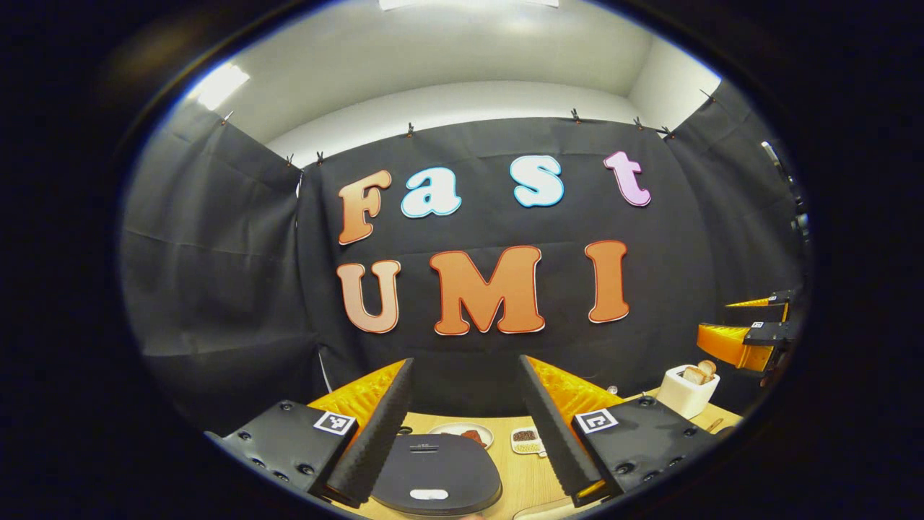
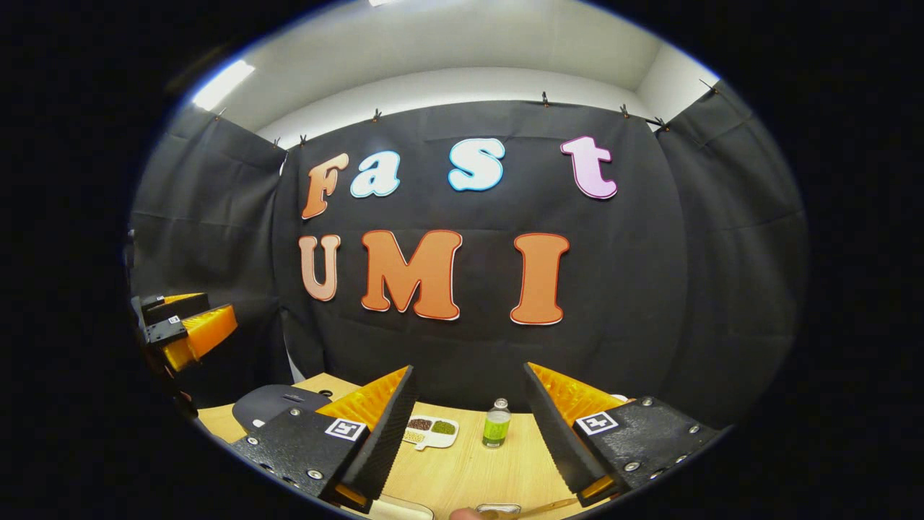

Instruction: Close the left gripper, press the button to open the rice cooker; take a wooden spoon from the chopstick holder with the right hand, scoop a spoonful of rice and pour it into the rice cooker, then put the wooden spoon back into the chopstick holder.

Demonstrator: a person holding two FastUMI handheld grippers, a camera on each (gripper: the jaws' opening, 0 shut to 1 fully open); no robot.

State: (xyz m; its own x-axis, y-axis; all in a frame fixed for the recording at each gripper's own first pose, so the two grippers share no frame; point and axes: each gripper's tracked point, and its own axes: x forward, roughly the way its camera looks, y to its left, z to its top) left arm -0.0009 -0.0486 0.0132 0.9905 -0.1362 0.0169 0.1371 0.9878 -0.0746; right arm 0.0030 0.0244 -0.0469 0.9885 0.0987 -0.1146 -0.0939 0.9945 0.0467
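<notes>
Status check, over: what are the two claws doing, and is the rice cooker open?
Left gripper open, above rice cooker. Lid shut, button unpressed. Right gripper open, empty. Small green bottle on table ahead of it.

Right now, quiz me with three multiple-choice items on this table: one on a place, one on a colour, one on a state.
1. Where is the rice cooker in the left gripper view?
A. between the left gripper's fingers, low
B. beside the bottle
C. on the white holder

2. What colour is the liquid in the bottle?
A. red
B. green
C. blue

3. How is the cooker's lid?
A. raised
B. off
C. shut

Answers: 1 A, the dark cooker sits in the gap between those fingers. 2 B, the lower half of the bottle shows green. 3 C, the lid lies flat on the cooker.
</notes>
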